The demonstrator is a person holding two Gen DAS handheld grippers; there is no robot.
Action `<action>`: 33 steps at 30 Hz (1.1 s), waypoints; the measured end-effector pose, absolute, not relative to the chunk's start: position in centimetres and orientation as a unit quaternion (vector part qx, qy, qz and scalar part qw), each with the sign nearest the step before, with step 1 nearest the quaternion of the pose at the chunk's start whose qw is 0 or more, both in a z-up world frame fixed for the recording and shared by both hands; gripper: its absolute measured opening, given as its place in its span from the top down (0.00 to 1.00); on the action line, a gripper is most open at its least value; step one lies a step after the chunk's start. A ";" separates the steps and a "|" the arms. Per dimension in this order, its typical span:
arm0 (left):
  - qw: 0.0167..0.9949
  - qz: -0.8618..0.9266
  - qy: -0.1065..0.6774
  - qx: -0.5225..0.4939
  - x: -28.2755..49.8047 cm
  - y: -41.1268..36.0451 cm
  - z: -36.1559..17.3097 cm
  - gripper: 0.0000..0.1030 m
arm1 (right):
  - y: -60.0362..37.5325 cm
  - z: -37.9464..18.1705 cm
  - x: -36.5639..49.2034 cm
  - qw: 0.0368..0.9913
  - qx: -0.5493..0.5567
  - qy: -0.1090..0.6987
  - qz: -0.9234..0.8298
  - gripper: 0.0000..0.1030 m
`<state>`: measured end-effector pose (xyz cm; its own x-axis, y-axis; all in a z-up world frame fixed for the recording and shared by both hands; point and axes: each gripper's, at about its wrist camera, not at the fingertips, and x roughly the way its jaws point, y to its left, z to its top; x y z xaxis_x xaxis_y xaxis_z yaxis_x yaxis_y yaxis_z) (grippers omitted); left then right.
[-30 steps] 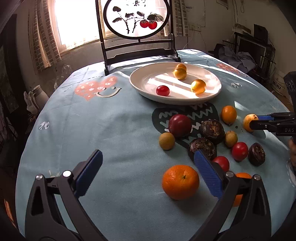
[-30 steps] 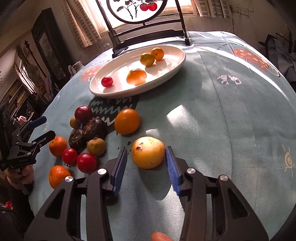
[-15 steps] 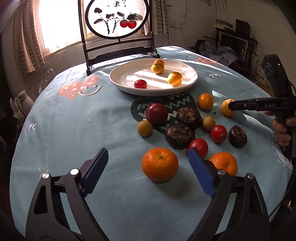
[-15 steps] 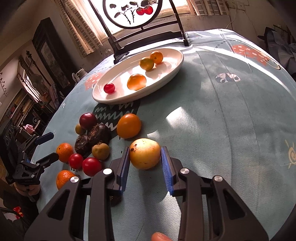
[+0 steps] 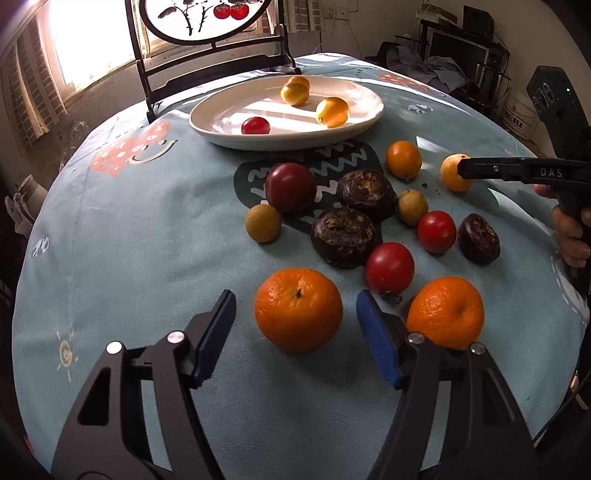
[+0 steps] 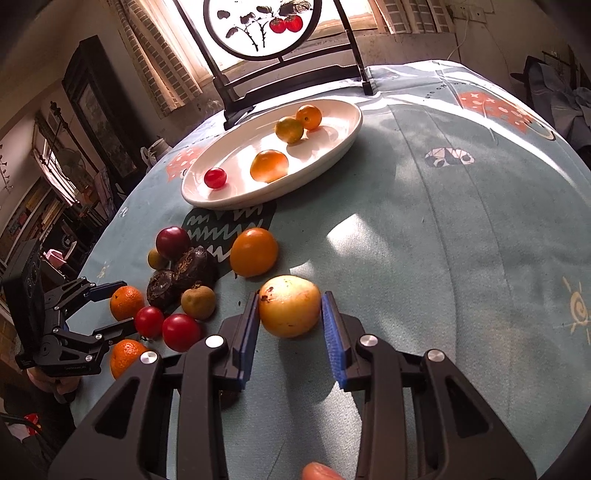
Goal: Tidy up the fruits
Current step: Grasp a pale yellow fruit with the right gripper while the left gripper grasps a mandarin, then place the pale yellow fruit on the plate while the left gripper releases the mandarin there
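A white oval plate at the back of the table holds a cherry tomato and three small yellow-orange fruits. My left gripper is open around a mandarin on the cloth, pads apart from it. My right gripper is shut on a pale yellow fruit, which rests low on the cloth; it also shows in the left wrist view. Between them lie tomatoes, dark round fruits, a plum and a second mandarin.
A black chair with a round painted panel stands behind the plate. The round table's blue cloth drops away at the edges. An orange fruit lies just left of the yellow one. Furniture and clutter line the room's walls.
My left gripper has moved forward so its open jaws now flank the mandarin. My right gripper has closed from open onto the pale yellow fruit.
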<state>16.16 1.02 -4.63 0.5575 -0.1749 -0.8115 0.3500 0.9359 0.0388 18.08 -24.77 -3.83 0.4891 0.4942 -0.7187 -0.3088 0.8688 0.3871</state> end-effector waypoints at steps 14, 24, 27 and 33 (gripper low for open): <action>0.873 -0.165 0.451 0.091 16.0 0.9 -4.6 0.57 | -23.3 -3.9 18.3 0.856 0.066 0.455 0.235 0.67; 0.880 -0.177 0.438 0.043 18.0 3.0 -1.8 0.57 | -22.0 -1.7 17.3 0.877 0.017 0.410 0.248 0.67; 0.887 -0.181 0.424 0.029 20.5 2.9 0.6 0.57 | -21.9 0.4 18.6 0.886 0.025 0.386 0.255 0.67; 0.901 -0.155 0.405 0.020 29.0 0.4 3.0 0.57 | -22.0 2.7 25.9 0.907 0.066 0.345 0.230 0.67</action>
